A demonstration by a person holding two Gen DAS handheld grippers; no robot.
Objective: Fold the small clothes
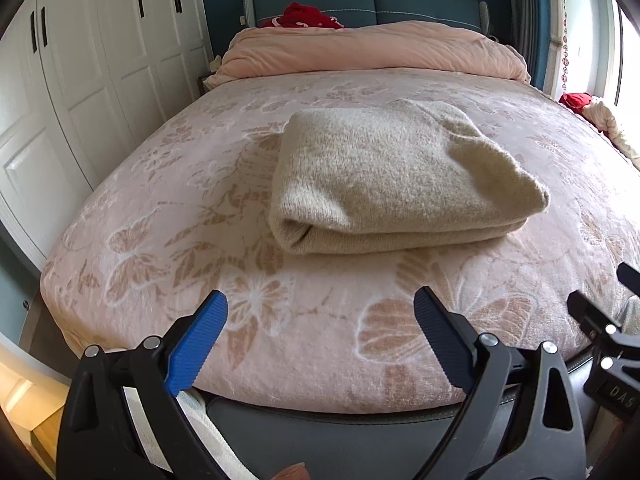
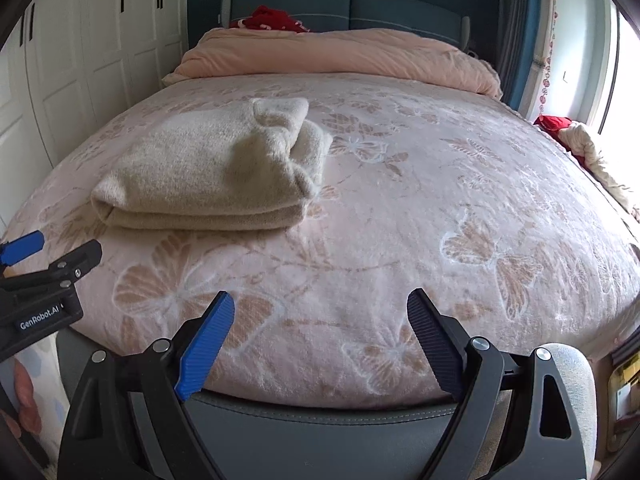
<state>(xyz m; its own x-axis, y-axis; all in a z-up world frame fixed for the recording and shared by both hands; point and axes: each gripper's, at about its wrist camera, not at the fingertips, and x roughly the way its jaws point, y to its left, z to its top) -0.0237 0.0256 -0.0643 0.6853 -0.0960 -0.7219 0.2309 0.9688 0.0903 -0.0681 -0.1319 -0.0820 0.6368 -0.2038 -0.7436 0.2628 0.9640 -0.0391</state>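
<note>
A cream knitted garment [image 1: 396, 184] lies folded in a thick rectangle on the pink flowered bedspread [image 1: 200, 208]. In the right wrist view it [image 2: 208, 168] sits to the left of centre. My left gripper [image 1: 320, 312] is open and empty above the bed's near edge, short of the garment. My right gripper [image 2: 320, 312] is open and empty, also over the near edge, to the right of the garment. The left gripper's side shows at the left of the right wrist view [image 2: 48, 256]. The right gripper's side shows at the right edge of the left wrist view [image 1: 608, 320].
A rolled pink duvet [image 1: 372, 48] lies across the head of the bed with a red cloth [image 1: 308, 16] behind it. White wardrobe doors [image 1: 80, 80] stand on the left. Red and cream clothes [image 2: 580, 140] lie at the bed's right edge by the window.
</note>
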